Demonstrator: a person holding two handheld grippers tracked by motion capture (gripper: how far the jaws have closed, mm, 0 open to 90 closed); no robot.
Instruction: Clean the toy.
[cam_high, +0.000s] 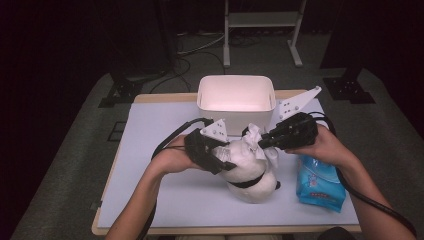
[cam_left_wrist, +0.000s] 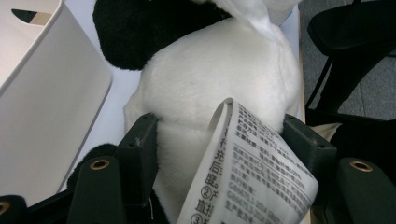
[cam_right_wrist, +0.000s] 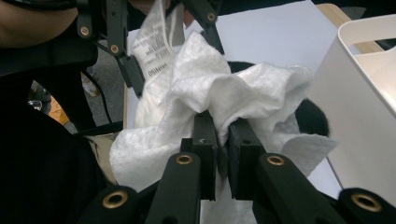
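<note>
A white and black plush toy (cam_high: 247, 172) lies on the table's middle. My left gripper (cam_high: 226, 159) is shut on the toy's white body (cam_left_wrist: 219, 79), one jaw on each side, with the printed care label (cam_left_wrist: 254, 172) curling up between them. My right gripper (cam_high: 260, 142) is shut on a crumpled white wipe (cam_right_wrist: 219, 100), pinched between its jaws and held over the top of the toy (cam_right_wrist: 308, 119). The wipe (cam_high: 255, 134) bunches up at the toy's upper end.
A white plastic bin (cam_high: 236, 98) stands at the back of the table, just beyond the toy. A blue pack of wipes (cam_high: 320, 182) lies at the right, under the right forearm. The white table mat (cam_high: 155, 145) stretches to the left.
</note>
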